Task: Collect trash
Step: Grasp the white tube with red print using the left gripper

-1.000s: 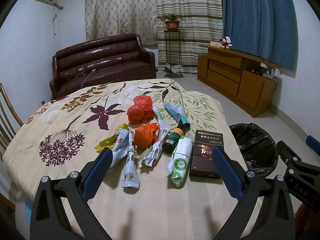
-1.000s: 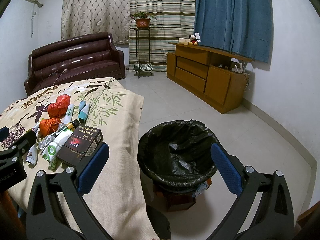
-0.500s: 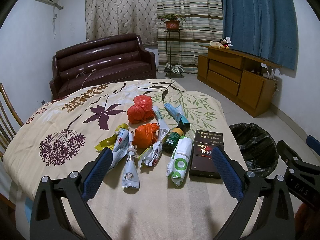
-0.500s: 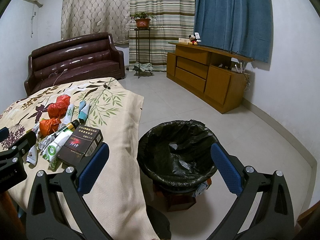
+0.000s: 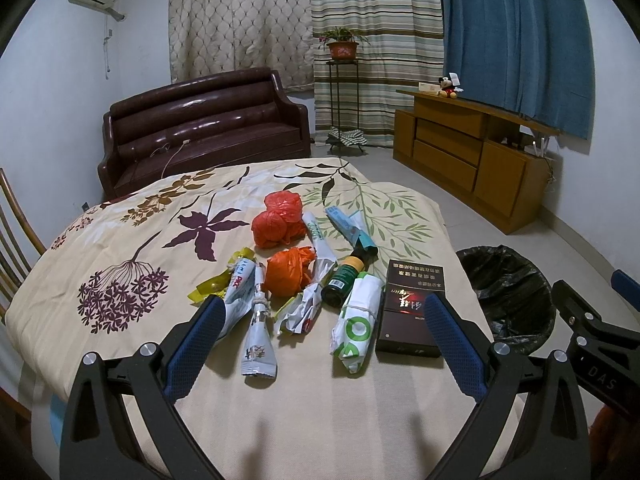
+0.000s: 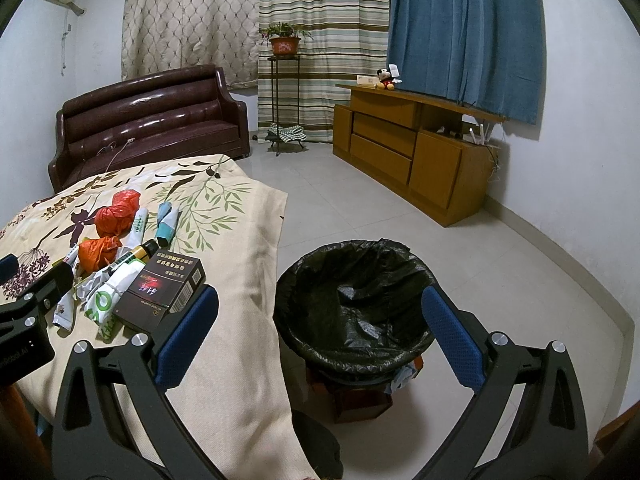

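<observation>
Hovering with my left claw (image 5: pixel 320 332) and right claw (image 6: pixel 320 320) both spread and empty, I judge collecting unstarted: the dark rectangular cardboard box (image 5: pixel 410 312) at the flower-printed tablecloth's (image 5: pixel 132 216) right edge, beside the black-bagged round bin (image 6: pixel 352 300), wants pinching first.

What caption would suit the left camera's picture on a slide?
Open left gripper poised over trash on a floral tablecloth, lined bin waiting alongside.

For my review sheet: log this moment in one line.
left gripper: open, empty | right gripper: open, empty | trash pile: on table, untouched | bin: beside table
</observation>
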The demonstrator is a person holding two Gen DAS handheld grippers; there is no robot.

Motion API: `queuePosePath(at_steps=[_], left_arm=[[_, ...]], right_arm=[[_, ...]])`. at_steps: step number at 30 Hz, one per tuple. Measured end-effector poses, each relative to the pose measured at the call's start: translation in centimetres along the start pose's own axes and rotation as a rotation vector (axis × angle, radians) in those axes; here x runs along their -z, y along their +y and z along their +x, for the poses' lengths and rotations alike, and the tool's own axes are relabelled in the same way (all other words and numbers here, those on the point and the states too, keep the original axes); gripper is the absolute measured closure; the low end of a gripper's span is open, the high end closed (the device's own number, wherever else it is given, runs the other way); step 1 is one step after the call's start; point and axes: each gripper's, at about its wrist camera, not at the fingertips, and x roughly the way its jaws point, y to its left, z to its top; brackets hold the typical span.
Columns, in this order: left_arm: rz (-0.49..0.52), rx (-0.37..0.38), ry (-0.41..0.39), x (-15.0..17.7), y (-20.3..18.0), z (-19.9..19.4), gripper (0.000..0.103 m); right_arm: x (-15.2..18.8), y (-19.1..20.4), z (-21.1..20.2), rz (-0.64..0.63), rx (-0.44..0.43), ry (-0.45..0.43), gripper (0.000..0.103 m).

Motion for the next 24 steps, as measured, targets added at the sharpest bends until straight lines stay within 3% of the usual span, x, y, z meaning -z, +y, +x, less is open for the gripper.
queuePosePath(at_steps=[14,24], left_arm=[[-0.014,-0.009,0.029,0.5,2.5,0.7,0.007],[-0.078,-0.074,0.057,1.2,8.0,1.7,0.007]], right_arm=[[0.2,0.4,0.9,-0.011,-0.004,0.036,0.004],[0.7,2.0,2.4,-0.022,-0.021,0.087,0.017]])
